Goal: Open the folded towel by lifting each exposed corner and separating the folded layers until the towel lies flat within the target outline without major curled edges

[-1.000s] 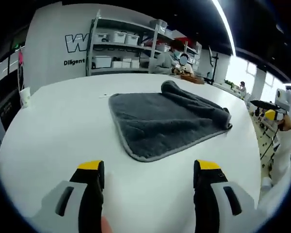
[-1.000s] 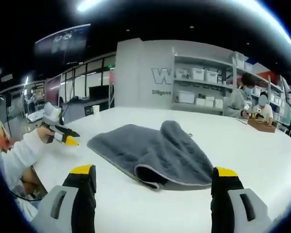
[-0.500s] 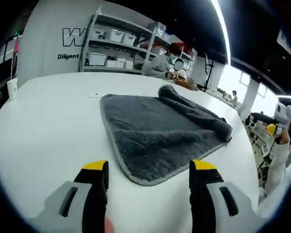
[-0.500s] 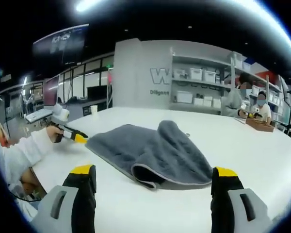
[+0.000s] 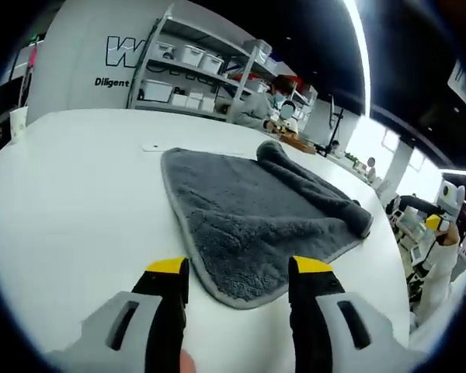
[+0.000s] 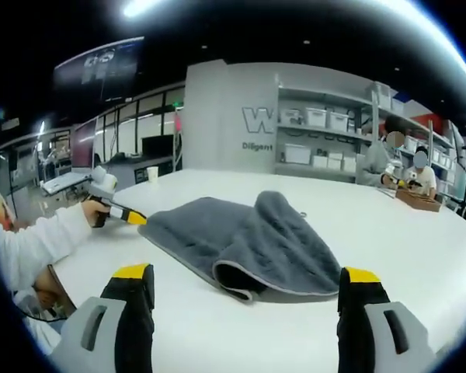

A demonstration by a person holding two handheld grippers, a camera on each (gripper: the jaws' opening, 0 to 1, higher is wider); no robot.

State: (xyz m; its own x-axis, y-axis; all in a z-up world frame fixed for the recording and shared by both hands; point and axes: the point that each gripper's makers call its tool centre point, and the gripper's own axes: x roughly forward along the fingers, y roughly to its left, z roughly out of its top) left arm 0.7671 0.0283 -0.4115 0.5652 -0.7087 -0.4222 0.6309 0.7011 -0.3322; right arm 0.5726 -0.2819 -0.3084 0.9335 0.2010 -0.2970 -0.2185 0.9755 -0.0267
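A dark grey towel [image 5: 241,210] lies on the white table [image 5: 70,202], one side still folded over in a thick ridge [image 5: 318,190]. In the left gripper view its near corner lies just beyond and between my left gripper's [image 5: 239,270] yellow-tipped jaws, which stand open. In the right gripper view the towel [image 6: 210,229] shows its folded flap [image 6: 287,249] with a curled grey edge ahead of my right gripper [image 6: 246,274], open and short of the cloth. The left gripper [image 6: 137,219] reaches the towel's far-left corner there. The right gripper [image 5: 433,223] shows past the table's right edge.
Shelves with white bins [image 5: 179,58] stand behind the table. People work at the far end [image 6: 408,175]. A paper cup [image 6: 150,174] stands on the table's far edge, a small white tag [image 5: 152,146] lies near the towel. The table's rounded edge is close on the right.
My left gripper has come forward and down to the towel's near corner, and its jaws have narrowed a little. The right gripper and the towel have stayed put.
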